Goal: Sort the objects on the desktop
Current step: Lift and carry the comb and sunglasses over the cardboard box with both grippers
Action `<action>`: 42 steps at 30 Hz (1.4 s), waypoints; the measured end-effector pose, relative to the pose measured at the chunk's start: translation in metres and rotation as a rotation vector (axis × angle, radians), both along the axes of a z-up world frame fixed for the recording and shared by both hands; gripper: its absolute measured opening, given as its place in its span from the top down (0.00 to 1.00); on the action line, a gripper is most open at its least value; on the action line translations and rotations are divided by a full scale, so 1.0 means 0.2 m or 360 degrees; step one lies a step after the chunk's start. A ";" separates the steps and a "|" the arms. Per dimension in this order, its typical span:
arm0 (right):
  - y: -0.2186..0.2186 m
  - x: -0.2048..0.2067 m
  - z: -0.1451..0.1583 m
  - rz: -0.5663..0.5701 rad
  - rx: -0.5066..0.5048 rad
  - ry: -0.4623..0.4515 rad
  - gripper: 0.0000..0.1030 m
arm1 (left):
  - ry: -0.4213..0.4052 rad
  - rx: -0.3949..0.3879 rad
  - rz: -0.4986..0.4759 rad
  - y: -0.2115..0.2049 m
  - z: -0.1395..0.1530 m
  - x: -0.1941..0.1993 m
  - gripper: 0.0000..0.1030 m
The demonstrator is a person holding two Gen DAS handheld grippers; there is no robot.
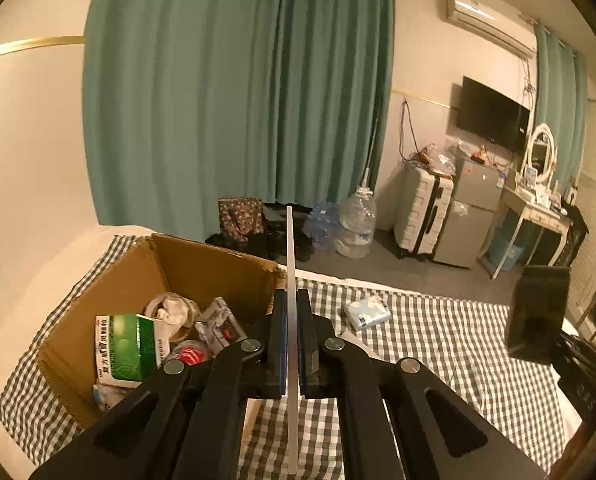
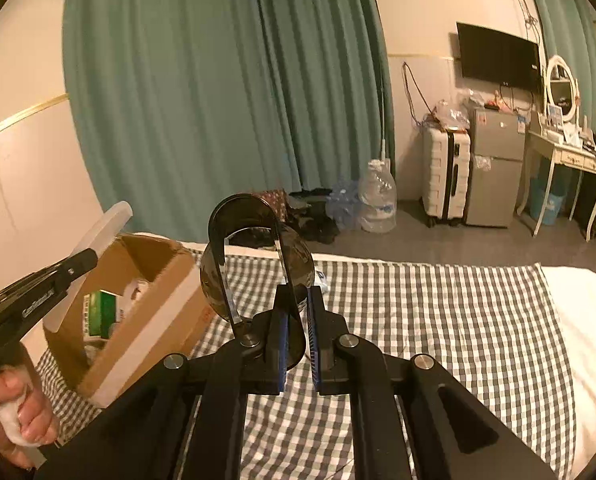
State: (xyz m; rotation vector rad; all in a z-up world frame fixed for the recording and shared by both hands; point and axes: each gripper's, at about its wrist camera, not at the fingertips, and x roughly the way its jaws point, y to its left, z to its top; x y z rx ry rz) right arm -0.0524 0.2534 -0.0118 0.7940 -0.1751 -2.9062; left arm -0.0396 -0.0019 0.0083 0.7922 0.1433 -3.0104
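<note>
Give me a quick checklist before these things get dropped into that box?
1. Left gripper shut on the flat white plastic lid: ok.
2. Right gripper shut on the dark round mirror with looped stand: ok.
3. Open brown cardboard box in reach: ok.
4. Free room inside the box: cannot tell; a green-and-white medicine packet and other items lie inside.
5. Blue-white tissue pack lying on the checked cloth: not ok, unsorted.

Your left black two-finger plastic gripper [image 1: 292, 340] has blue ribbed pads inside its jaws and round silver pivot screws on the linkage arms behind them, each arm cut with a teardrop slot. Your right black two-finger plastic gripper [image 2: 298, 336] matches it.
</note>
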 end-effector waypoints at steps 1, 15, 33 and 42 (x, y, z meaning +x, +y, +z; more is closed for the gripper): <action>-0.01 0.01 0.01 0.0005 0.0003 0.0014 0.92 | 0.0005 0.0000 0.0005 -0.01 0.01 0.00 0.97; -0.20 0.05 0.10 0.0056 0.0024 0.0063 0.92 | 0.0029 -0.0090 0.0110 -0.24 0.08 0.07 0.97; -0.60 -0.06 0.14 0.0252 0.0067 0.0031 0.92 | -0.0096 0.0084 0.0063 -0.60 0.11 0.03 0.97; -0.81 -0.16 0.09 0.0356 0.0066 -0.0022 0.92 | -0.0284 0.0030 0.0032 -0.65 -0.05 -0.09 0.97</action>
